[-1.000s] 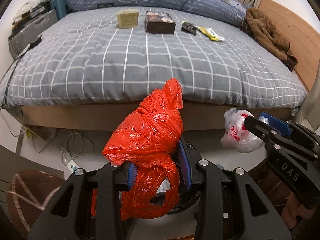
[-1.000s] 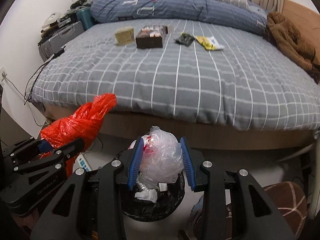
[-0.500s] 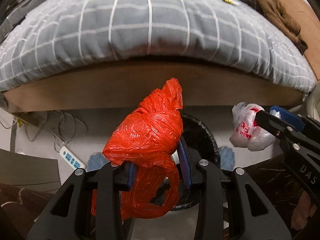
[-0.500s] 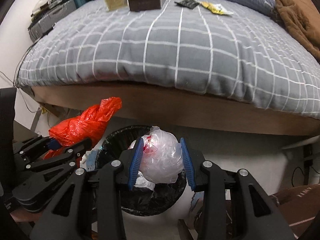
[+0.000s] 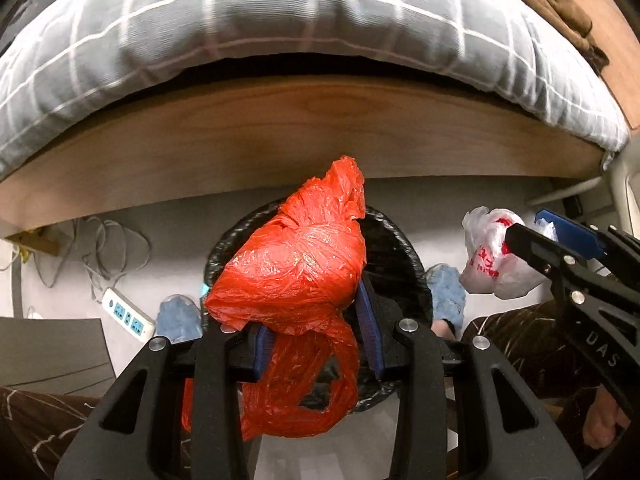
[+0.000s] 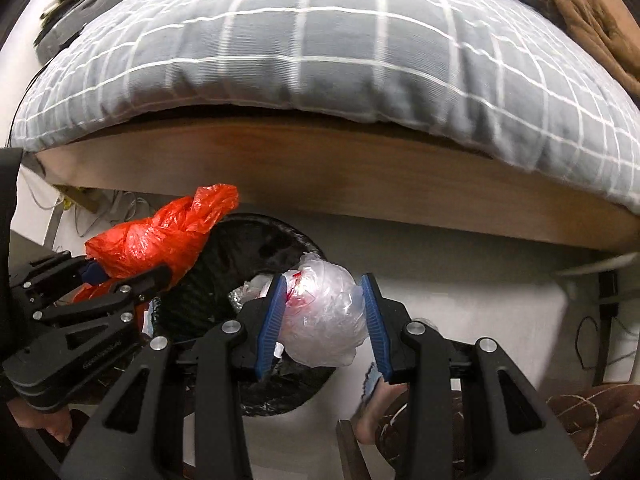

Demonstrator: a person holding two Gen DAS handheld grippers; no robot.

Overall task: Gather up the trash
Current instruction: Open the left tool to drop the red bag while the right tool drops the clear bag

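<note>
My left gripper (image 5: 316, 312) is shut on a knotted red plastic bag (image 5: 296, 268), which hangs right above the black-lined trash bin (image 5: 404, 240) on the floor. In the right wrist view the same red bag (image 6: 160, 240) sits over the bin's left rim (image 6: 280, 228). My right gripper (image 6: 324, 312) is shut on a crumpled clear bag with red print (image 6: 324, 320), held over the bin's right side. From the left wrist view that clear bag (image 5: 488, 256) and the right gripper (image 5: 536, 240) show at the right, beside the bin.
The bed's wooden frame (image 5: 320, 136) and grey checked duvet (image 5: 280, 20) loom just beyond the bin. A white power strip (image 5: 128, 316) and cables lie on the floor at left. A person's blue slippers (image 5: 446, 292) and patterned trouser legs flank the bin.
Both grippers have sunk toward the floor and tipped downward with their bags. The bed top has slid out of view and the bin now fills the middle.
</note>
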